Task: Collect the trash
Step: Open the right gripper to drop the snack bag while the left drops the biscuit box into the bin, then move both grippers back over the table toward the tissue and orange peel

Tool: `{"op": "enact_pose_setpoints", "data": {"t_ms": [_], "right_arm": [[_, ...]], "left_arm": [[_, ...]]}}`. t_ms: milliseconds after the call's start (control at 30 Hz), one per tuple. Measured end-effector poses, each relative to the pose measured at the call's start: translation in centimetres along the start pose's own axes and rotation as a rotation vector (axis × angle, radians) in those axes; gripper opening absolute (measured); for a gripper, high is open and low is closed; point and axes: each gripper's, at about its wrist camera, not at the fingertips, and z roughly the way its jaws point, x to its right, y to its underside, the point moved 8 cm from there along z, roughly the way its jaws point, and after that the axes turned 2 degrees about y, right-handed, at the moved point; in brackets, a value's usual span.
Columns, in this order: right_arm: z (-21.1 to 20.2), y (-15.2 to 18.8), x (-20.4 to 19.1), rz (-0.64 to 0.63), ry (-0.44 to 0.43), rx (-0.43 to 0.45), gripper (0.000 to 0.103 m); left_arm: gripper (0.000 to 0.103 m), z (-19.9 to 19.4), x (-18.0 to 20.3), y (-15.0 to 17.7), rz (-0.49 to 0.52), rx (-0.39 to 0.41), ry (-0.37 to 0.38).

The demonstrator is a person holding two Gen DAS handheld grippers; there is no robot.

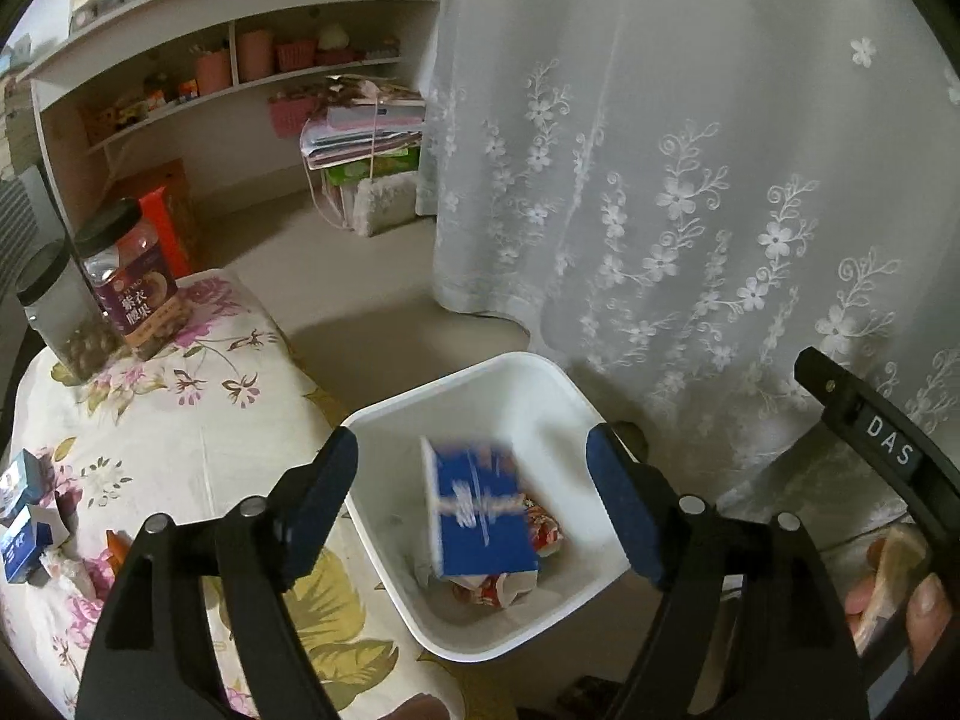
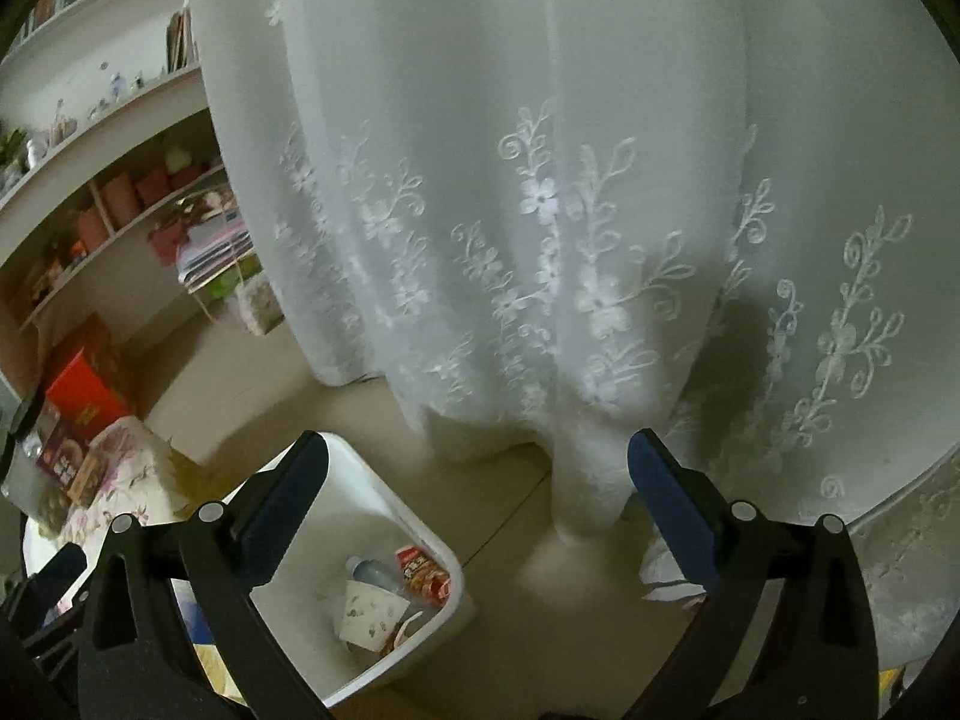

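A white bin [image 1: 438,387] stands on the floor beside the table. Inside its opening is a blurred blue box [image 1: 480,516], over red wrappers [image 1: 543,531]. My left gripper [image 1: 474,456] hangs open above the bin, both pads apart from the box. In the right wrist view the bin [image 2: 360,510] holds a paper cup [image 2: 372,618], a plastic bottle [image 2: 375,576] and a red packet [image 2: 423,579]. My right gripper [image 2: 480,456] stands open and empty over the floor just right of the bin. Small blue boxes [image 1: 24,516] and crumpled tissue [image 1: 66,570] lie on the table.
The table's floral cloth [image 1: 180,432] carries two black-lidded jars [image 1: 135,282]. A white lace curtain [image 1: 660,180] hangs close behind the bin. Shelves [image 1: 240,60] and a red box [image 1: 162,222] are at the back left. A hand [image 1: 900,600] shows at the right edge.
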Motion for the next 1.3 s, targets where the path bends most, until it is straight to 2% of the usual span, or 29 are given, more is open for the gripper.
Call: {"op": "enact_pose_setpoints", "data": {"t_ms": [133,333,467,667,967,1300], "right_arm": [[-0.5,0.1,-0.5,-0.010,-0.008,0.014,0.096],[-1.1,0.7,-2.9,-0.069,-0.022,0.027,0.096],[-1.5,1.5,-4.8,-0.122,-0.028,0.034,0.096],[-2.2,3.4,-8.5,-0.220,-0.053,0.037,0.096],[-3.3,6.5,-14.3,-0.339,-0.108,0.018,0.096],[-4.3,10.9,-22.0,-0.457,-0.210,-0.039,0.096]], "left_arm": [[0.080,-0.3,-0.6,0.4,0.001,0.001,-0.022],[0.080,-1.4,-2.5,1.0,0.020,0.027,-0.112],[0.084,-2.5,-4.7,1.4,0.011,0.051,-0.183],[0.084,-3.9,-8.1,2.0,-0.033,0.066,-0.232],[0.087,-5.6,-14.6,4.6,-0.075,0.051,-0.324],[0.087,-7.1,-24.3,8.6,-0.199,-0.008,-0.443]]}}
